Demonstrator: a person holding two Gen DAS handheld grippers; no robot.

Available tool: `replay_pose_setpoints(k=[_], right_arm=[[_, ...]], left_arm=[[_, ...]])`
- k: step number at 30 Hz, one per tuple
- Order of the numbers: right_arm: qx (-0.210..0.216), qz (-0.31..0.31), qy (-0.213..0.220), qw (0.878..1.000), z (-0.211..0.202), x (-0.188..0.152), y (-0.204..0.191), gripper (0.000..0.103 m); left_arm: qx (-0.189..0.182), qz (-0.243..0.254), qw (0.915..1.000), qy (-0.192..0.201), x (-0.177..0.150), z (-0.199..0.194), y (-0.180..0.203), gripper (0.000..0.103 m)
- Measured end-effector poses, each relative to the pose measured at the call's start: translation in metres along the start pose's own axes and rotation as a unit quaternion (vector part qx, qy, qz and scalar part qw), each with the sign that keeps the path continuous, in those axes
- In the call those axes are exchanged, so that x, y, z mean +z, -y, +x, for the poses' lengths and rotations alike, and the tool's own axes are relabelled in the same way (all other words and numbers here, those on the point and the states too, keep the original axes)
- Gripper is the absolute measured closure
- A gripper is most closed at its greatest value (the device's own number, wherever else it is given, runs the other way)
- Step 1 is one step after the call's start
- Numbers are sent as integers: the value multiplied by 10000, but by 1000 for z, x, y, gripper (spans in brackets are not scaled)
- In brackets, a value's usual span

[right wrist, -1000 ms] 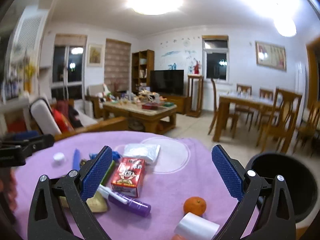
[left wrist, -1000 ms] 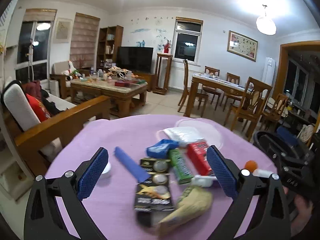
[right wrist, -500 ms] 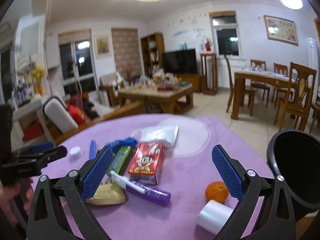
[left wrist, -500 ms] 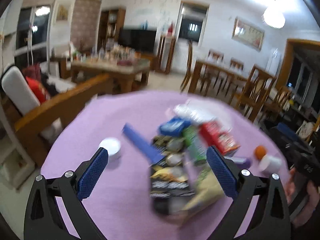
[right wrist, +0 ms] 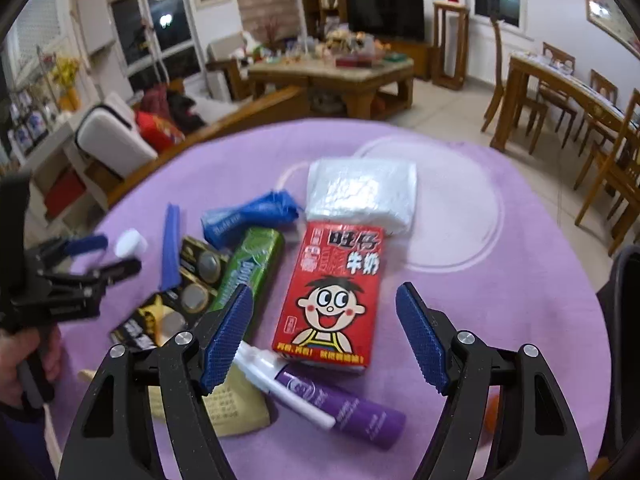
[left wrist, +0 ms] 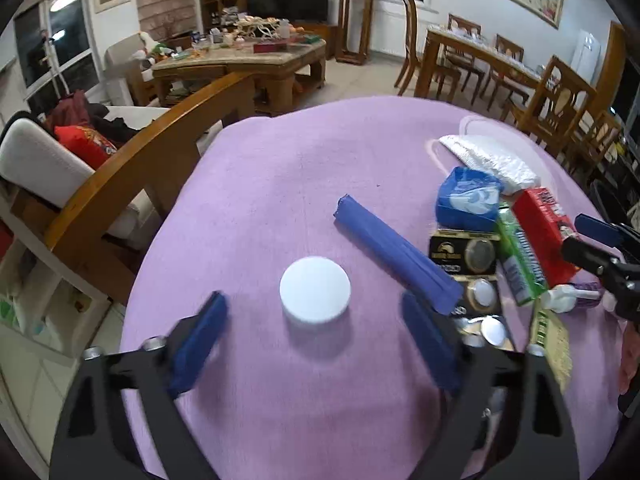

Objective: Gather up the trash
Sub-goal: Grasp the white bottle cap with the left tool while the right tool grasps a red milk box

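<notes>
Left gripper (left wrist: 314,346) fingers closing around white cap (left wrist: 315,295), seemingly untouched.

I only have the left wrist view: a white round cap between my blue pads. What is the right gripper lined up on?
Observer: The right gripper points at the red milk carton, which lies flat between its closing jaws; the pads are not touching it.
Operator: Anything close to that carton I might snag?
Observer: A purple tube with a white cap lies across the carton's near end, just under the gripper.
Operator: Is there a bin nearby?
Observer: A dark round rim shows at the right edge of the right wrist view; I cannot tell what it is.
Operator: And the far side of the carton?
Observer: A white plastic packet touches its far end.
</notes>
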State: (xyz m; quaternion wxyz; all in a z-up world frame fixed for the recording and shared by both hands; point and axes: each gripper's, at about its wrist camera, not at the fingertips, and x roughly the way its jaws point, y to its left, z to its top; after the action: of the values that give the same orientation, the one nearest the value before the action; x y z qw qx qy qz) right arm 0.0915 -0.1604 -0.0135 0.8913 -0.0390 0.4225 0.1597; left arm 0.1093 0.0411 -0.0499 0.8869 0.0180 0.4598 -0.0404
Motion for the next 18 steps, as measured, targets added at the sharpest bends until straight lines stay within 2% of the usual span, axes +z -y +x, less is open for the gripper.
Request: replay_pose_setpoints(k=[1, 4, 7, 12, 16, 18], right_arm=[[-4, -4, -68, 10000, 4, 1, 1, 43], [0, 38, -215, 9998, 18, 2, 0, 48], [-5, 82, -259, 9996, 25, 2, 4, 52], [52, 121, -198, 9997, 26, 0, 9, 52], [279, 360, -54, 9989, 14, -4, 20, 52], [487, 531, 227, 9971, -7, -3, 31, 52]], left_arm=[[11, -9, 10000, -64, 1, 3, -2, 36], [77, 51, 9999, -62, 7, 6, -4, 46], [149, 211, 9997, -35, 10, 7, -5, 67], [103, 214, 9997, -12, 9, 5, -7, 69], [-168, 30, 9997, 153, 6, -6, -13, 69], [-346, -24, 9989, 325, 5, -18, -12, 69]])
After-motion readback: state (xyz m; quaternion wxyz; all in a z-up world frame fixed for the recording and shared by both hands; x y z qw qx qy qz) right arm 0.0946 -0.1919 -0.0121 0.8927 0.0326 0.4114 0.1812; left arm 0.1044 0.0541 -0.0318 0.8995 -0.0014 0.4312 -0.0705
